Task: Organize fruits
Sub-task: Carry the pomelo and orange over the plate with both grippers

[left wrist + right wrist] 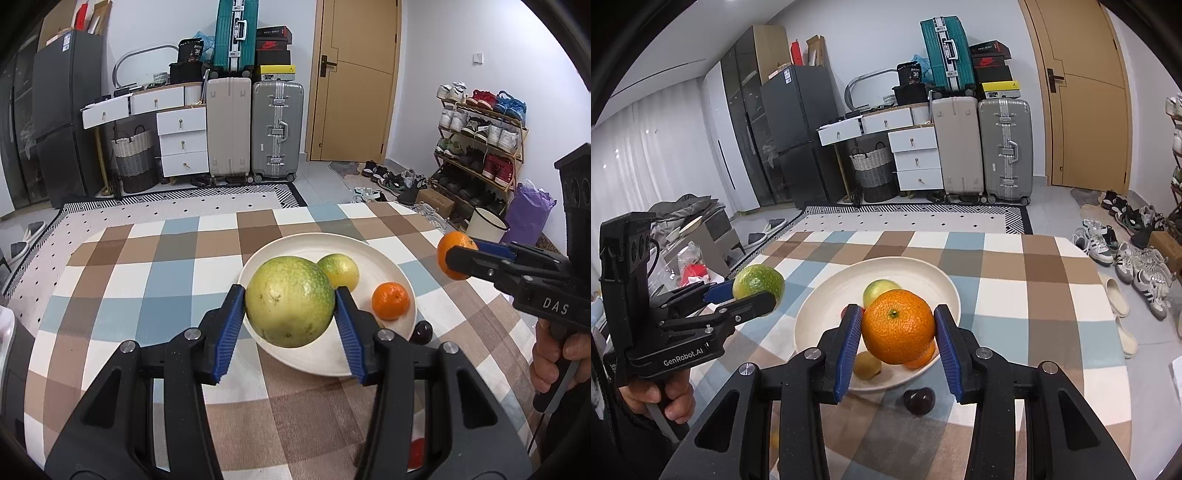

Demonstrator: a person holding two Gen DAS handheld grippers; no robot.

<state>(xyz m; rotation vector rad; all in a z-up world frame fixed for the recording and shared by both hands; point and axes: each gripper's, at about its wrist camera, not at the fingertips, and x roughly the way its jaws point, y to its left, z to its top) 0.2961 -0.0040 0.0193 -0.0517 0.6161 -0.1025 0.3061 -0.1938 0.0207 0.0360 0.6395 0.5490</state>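
While both fruits are hanging above the tabletop [155, 266] | left hand-held gripper [290, 314] is clamping a green citrus [290, 301] at frame centre | right hand-held gripper [897, 332] is gripping a mandarin [897, 326] | white plate [812, 321] beneath is holding other fruit | dark plum [918, 400] is lying just beside the plate.

Each fisheye view looks forward and downward along its own tool, close above the checked brown, blue and white tabletop [155, 258]. Both face the far wall with the upright grey hard-shell suitcases [277, 129] and tan wooden door [1082, 110], share the round cream plate [384, 258], and catch the other tool at the edge.
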